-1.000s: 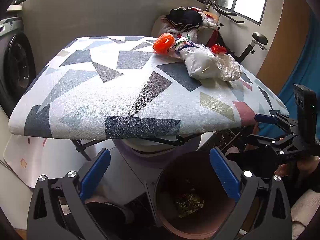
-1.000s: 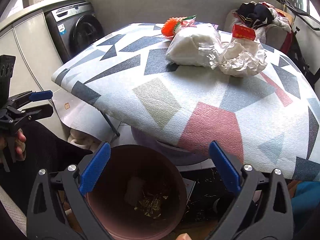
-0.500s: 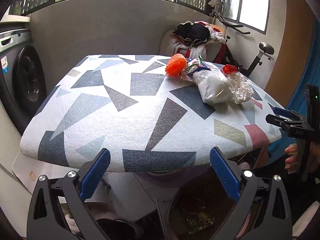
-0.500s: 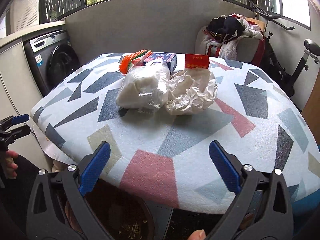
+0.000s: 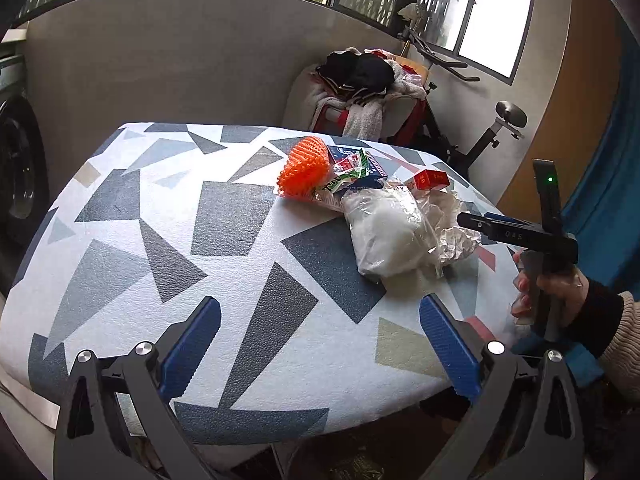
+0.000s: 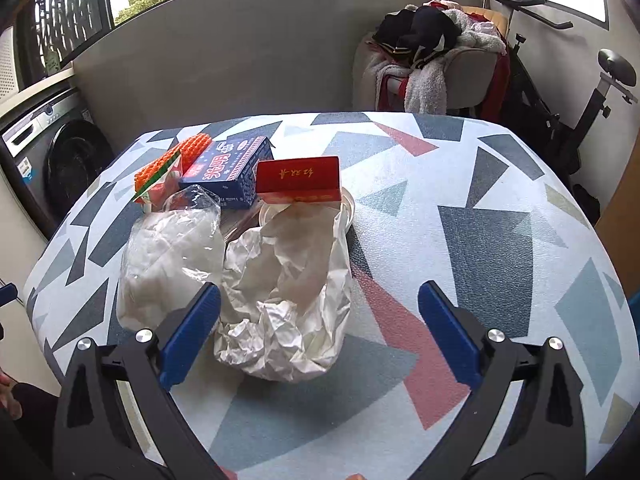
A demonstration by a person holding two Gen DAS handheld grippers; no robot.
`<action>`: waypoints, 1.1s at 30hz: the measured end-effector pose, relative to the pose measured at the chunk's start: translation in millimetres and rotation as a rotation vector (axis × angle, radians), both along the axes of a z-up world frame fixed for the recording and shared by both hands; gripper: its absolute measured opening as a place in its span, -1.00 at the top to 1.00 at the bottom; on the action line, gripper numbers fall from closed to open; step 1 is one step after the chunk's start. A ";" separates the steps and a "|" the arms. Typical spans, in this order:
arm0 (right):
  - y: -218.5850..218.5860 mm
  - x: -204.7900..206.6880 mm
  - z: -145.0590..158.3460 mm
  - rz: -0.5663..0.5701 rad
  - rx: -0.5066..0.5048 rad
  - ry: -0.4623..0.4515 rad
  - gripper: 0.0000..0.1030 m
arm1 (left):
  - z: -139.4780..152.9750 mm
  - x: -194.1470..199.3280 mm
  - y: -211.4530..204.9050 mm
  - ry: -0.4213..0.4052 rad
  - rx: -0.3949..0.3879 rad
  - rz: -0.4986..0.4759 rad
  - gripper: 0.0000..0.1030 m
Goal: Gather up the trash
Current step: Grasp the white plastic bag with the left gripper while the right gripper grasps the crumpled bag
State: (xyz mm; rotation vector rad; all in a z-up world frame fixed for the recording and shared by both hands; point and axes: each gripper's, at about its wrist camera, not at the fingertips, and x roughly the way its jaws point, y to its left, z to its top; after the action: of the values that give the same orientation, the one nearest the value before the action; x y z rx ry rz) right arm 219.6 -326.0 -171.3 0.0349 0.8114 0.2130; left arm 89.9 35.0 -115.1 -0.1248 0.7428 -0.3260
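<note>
Trash lies in a heap on the patterned table [image 5: 224, 240] [image 6: 500, 240]: an orange foam net [image 5: 304, 168] [image 6: 176, 160], a blue box [image 6: 230, 172] [image 5: 360, 164], a red box [image 6: 298, 180] [image 5: 430, 179], a clear plastic bag of white stuff [image 5: 384, 232] [image 6: 172, 256] and a crumpled white wrapper [image 6: 288, 304] [image 5: 456, 224]. My right gripper [image 6: 319, 336] is open and empty, just short of the wrapper; it also shows in the left wrist view [image 5: 516, 236]. My left gripper [image 5: 320, 348] is open and empty over the table's near edge.
A washing machine [image 6: 52, 160] stands at the left. A chair piled with clothes [image 6: 432, 48] [image 5: 360, 84] and an exercise bike [image 6: 580, 92] stand behind the table. A dark bin is partly seen under the table edge [image 5: 360, 468].
Both grippers have risen from the bin below the table edge to above the tabletop and moved forward. The right gripper has come close to the crumpled wrapper.
</note>
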 end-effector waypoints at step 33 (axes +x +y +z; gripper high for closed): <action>7.0 23.6 -30.7 0.094 0.090 0.040 0.26 | -62.3 166.6 -108.0 0.357 -0.186 0.059 -0.88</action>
State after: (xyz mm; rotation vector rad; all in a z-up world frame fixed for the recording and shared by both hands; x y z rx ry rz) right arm 243.1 -319.1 -202.0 0.0866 0.8441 0.3383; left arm 256.4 -73.0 -177.3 -0.3876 1.0588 -0.3198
